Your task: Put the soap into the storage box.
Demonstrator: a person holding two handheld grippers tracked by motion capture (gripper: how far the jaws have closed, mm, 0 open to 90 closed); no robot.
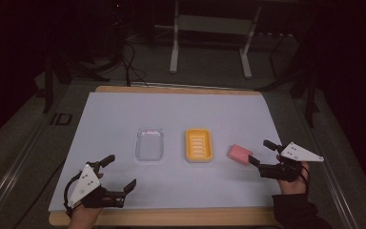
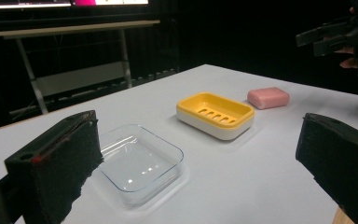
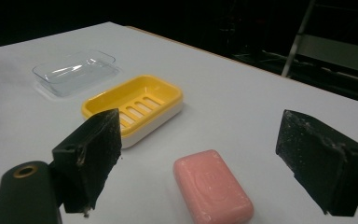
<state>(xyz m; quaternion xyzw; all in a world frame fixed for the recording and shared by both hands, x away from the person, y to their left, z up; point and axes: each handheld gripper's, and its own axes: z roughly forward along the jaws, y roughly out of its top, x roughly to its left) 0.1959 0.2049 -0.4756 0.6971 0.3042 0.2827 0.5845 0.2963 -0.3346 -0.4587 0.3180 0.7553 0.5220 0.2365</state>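
I see the desk under its pale sheet, carrying three things in a row across the middle. The clear plastic tray lies on the left, the yellow soap dish sits just beside it with its slotted insert showing, and the pink soap bar lies flat to the right of the dish, apart from it. My left gripper hovers near the front left edge, jaws spread wide and empty. My right gripper is at the soap — jaws open, the bar lying between them but not clamped.
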